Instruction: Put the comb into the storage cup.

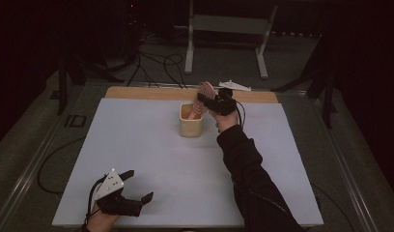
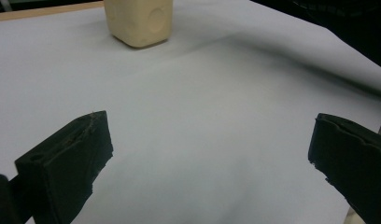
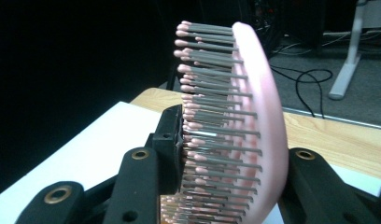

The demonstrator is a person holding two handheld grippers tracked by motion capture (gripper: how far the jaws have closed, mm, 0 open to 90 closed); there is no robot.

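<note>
A pink hairbrush (image 1: 206, 91) with grey, pink-tipped bristles stands head-up at the far middle of the table. Its lower end reaches down into the mouth of a cream cup (image 1: 190, 126). My right gripper (image 1: 204, 100) is shut on the brush. In the right gripper view the hairbrush (image 3: 254, 107) sits between the two black jaws, one pad (image 3: 172, 144) pressed into the bristles and the other jaw behind the pink back. My left gripper (image 1: 140, 184) rests near the table's front left corner. It is open (image 2: 209, 154) with bare table between its jaws, and the cup (image 2: 139, 21) stands far ahead.
The table top is a white sheet (image 1: 137, 145) with a wooden strip (image 1: 151, 93) along its far edge. Behind the table, a white metal stand (image 1: 224, 29) and loose black cables (image 1: 156, 63) lie on the dark floor. A dark sleeve (image 1: 248, 169) crosses the right half of the table.
</note>
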